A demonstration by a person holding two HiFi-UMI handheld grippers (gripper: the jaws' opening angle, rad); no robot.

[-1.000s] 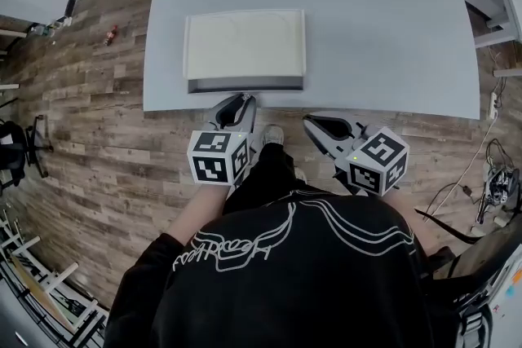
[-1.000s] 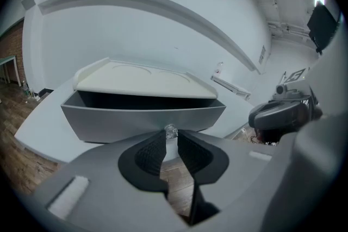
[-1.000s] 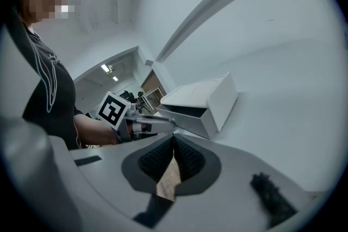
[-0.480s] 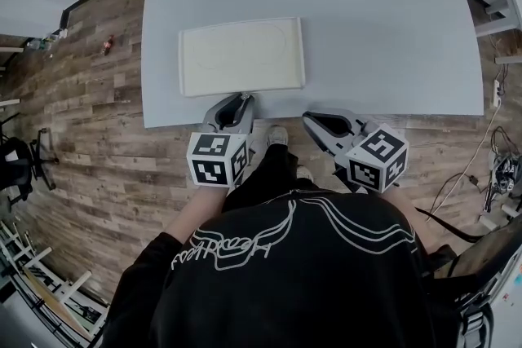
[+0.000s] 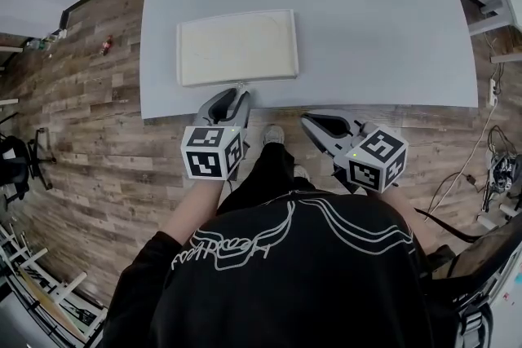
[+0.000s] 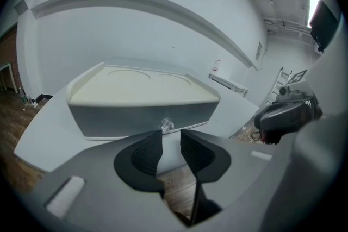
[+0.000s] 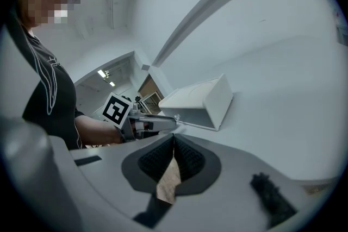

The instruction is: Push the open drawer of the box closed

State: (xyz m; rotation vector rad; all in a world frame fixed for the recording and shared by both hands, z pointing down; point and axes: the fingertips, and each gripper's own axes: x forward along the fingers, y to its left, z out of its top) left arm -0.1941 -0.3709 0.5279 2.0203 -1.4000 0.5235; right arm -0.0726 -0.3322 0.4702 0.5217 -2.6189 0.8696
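The box (image 5: 236, 47) sat on the table (image 5: 367, 28), left of the middle and near the front edge. Its drawer (image 6: 141, 114) was in the side facing the person, with the knob (image 6: 167, 125) pointing toward that edge. The left gripper (image 5: 235, 96) was just before the knob, its jaws opening with nothing between them. The right gripper (image 5: 308, 121) was to its right, off the table and above the floor (image 5: 90, 134), jaws together.

Pale grey desk (image 5: 367, 28) stretches out ahead of both tools. On it lies a flat white box (image 5: 236, 47), near the desk's front edge, just in front of the left tool (image 5: 235, 94) and off to the left of the right tool (image 5: 314, 122). Wooden floor (image 5: 98, 134) runs underneath the desk.
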